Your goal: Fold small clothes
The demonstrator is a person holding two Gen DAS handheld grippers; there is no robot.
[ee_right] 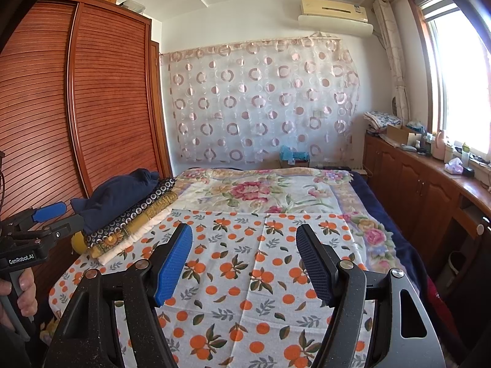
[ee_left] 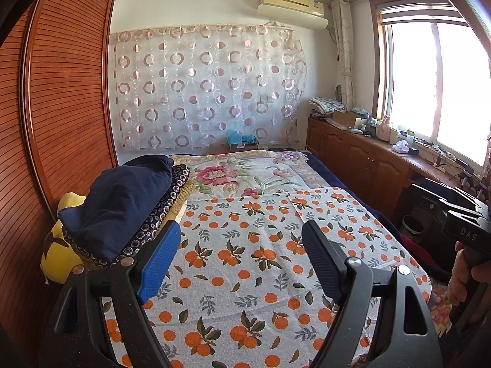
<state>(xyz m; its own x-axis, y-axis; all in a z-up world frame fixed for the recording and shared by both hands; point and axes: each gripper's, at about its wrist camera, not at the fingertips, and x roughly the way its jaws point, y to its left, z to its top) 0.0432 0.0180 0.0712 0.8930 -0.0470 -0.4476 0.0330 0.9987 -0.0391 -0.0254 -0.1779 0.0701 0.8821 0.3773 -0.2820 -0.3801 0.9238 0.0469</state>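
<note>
Left gripper point(ee_left: 241, 254): nearest item in the left wrist view, jaws released and spread wide, nothing between them, poised above the bed point(ee_left: 353, 181). Blue pad on one finger, dark ribbed pad on the other.

Right gripper point(ee_right: 244, 253): nearest item in the right wrist view, jaws likewise released, empty, over the orange-print cloth point(ee_right: 245, 276).

Wardrobe point(ee_left: 61, 107): slatted reddish wood, along the bed's left edge.

Yellow cushion point(ee_left: 61, 254): at the bed's left edge, partly under the stack.

Stack of clothes point(ee_left: 147, 214): on the bed's left edge, beside the wardrobe. Navy garment point(ee_left: 122, 202) on top, loosely bunched; dark ring-patterned fabric beneath; mustard and white layers lower, seen in the right wrist view.

Orange-print cloth: spread flat across the near part of the bed, its left edge touching the stack, creased down the middle.

Floral blanket point(ee_left: 245, 171): covers the far part of the bed.

Circle-patterned curtain point(ee_left: 208, 86): hangs on the far wall.

Air conditioner point(ee_left: 291, 3): mounted above the curtain.

Wooden cabinet point(ee_left: 368, 159): along the bed's right edge under the window point(ee_left: 435, 82), top cluttered with small items.

Hand point(ee_left: 466, 276): at the far right, gripping the right gripper's handle.
</note>
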